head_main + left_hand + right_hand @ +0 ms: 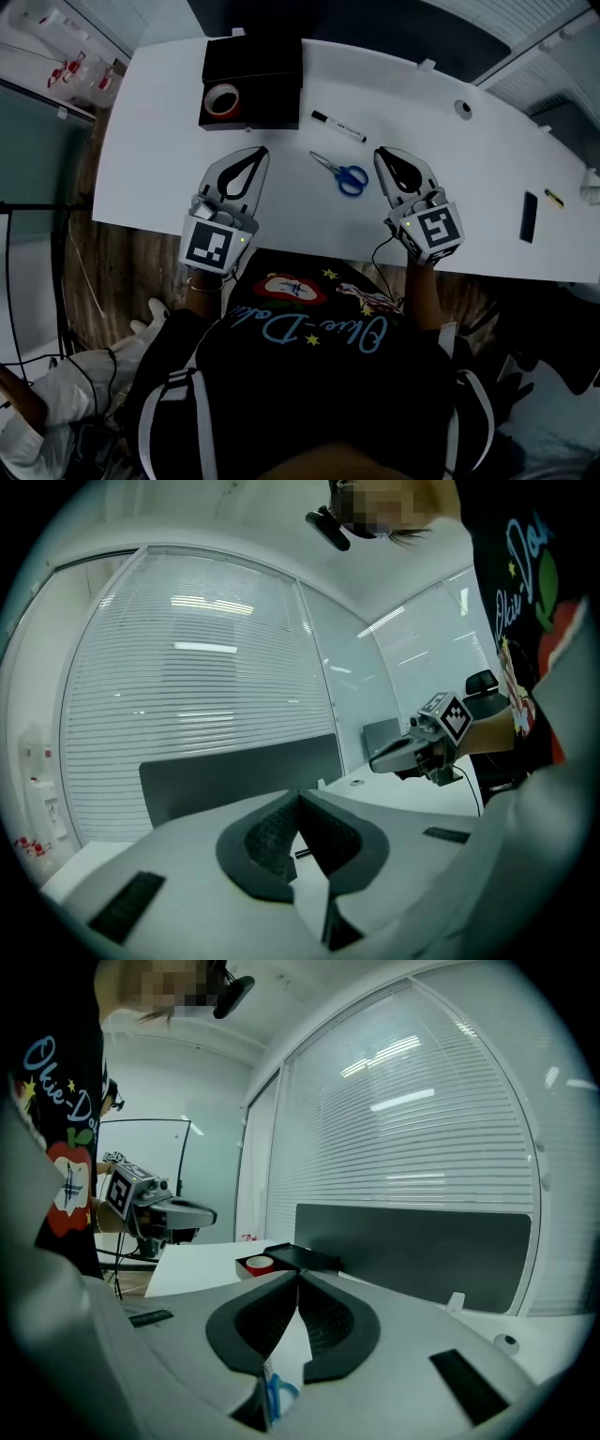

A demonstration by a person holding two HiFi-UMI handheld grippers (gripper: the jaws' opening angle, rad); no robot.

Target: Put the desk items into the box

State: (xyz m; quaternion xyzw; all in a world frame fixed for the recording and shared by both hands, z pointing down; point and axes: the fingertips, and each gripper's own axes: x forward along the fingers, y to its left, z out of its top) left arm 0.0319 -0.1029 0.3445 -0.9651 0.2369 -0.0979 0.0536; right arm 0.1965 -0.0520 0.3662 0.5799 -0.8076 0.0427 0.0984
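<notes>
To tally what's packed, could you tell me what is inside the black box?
A roll of tape lies in the box near one corner. The rest of its inside is too dark to make out.

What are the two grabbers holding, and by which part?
Nothing. The left gripper and the right gripper both have their jaws shut and empty; the scissors lie untouched between them.

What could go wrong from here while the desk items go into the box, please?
The scissors lie flat on the desk; the shut right tool must open first, and the thin blades could slip from it.
The marker looks round, so a nudge might roll it away.
The box sits at the desk's far edge with tape inside; a push could shift it.
</notes>
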